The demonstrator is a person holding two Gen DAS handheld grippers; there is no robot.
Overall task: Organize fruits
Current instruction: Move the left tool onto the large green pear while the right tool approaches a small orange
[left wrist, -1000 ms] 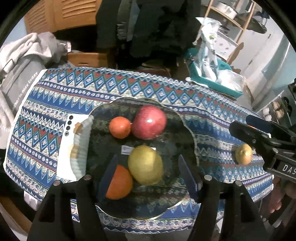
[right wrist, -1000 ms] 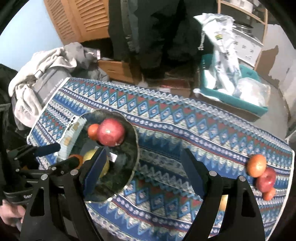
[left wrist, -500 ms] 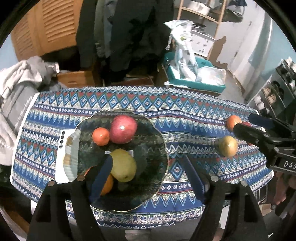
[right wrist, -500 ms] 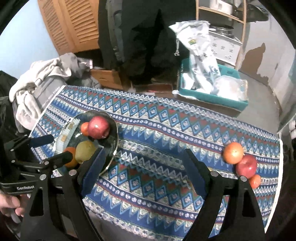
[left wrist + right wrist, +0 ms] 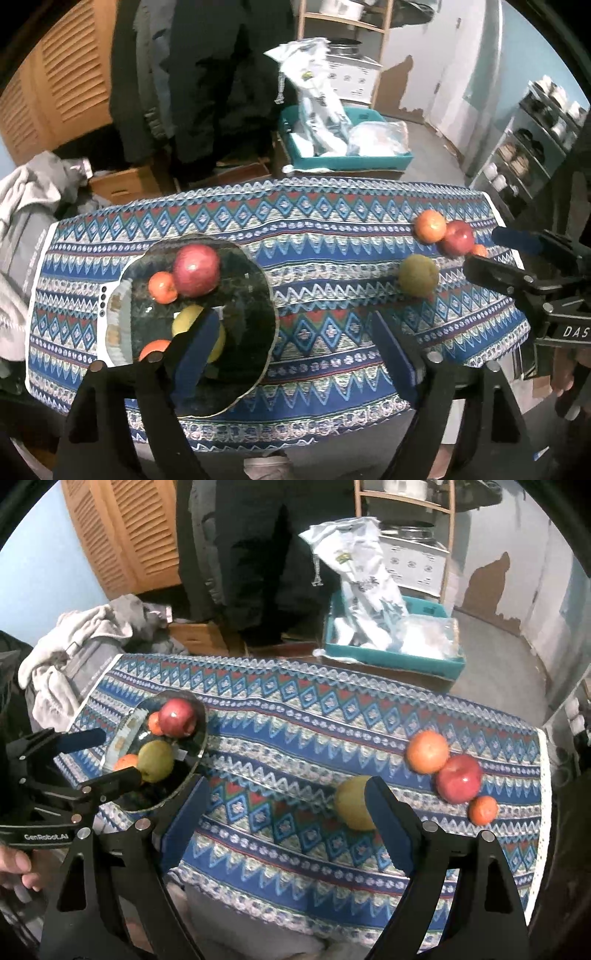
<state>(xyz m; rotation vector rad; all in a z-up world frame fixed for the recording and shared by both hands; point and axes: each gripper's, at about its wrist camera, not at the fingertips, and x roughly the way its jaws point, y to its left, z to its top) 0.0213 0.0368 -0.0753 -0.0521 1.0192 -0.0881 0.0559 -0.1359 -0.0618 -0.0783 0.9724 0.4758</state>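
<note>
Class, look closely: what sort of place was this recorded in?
Probably a lived-in home, perhaps a storage room: a patterned tablecloth, piled laundry, and a wooden shelf holding pots.

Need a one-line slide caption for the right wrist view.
Open right gripper above patterned tablecloth, beside a loose pear; plate already holds four fruits.

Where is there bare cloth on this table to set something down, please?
Free: the patterned blue tablecloth between the dark glass plate and the yellow-green pear. Crowded: the right end, around the large orange and red apple.
</note>
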